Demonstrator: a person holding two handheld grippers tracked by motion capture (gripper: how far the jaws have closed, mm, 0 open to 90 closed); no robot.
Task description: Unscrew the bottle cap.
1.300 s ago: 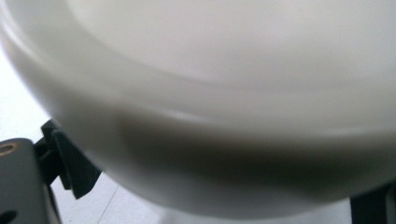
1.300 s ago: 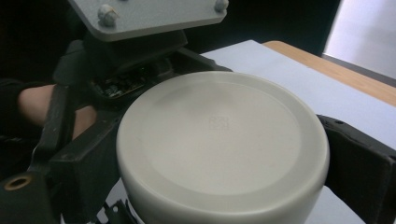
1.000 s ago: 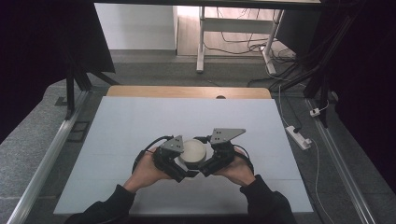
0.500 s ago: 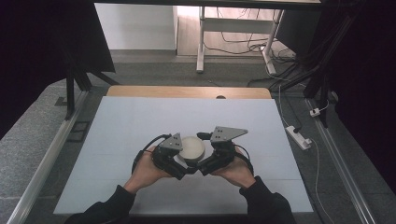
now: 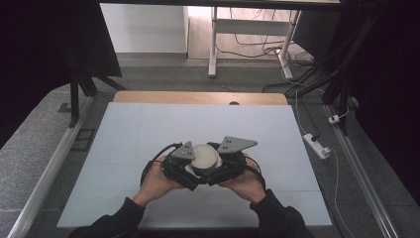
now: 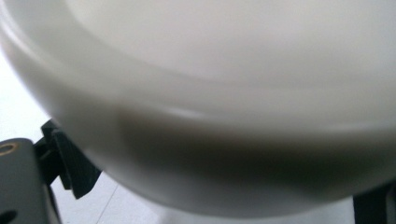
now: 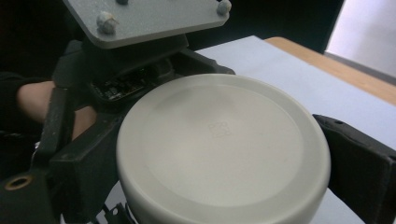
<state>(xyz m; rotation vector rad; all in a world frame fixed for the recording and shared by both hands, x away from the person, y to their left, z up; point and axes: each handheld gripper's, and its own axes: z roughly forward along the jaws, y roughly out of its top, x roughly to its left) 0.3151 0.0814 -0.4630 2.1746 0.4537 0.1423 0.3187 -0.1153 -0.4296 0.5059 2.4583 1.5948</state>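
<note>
High view shows your left gripper (image 5: pixel 190 171) and right gripper (image 5: pixel 220 168) both clamped on the round white lid (image 5: pixel 204 155), held between them just above the table's (image 5: pixel 148 129) near middle.

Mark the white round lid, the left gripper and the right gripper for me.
white round lid (image 7: pixel 219 144): right gripper view, middle of its flat top.
left gripper (image 5: pixel 190 171): high view, between its fingertips at the lid's left side.
right gripper (image 5: pixel 218 170): high view, between its fingertips at the lid's right side.
</note>
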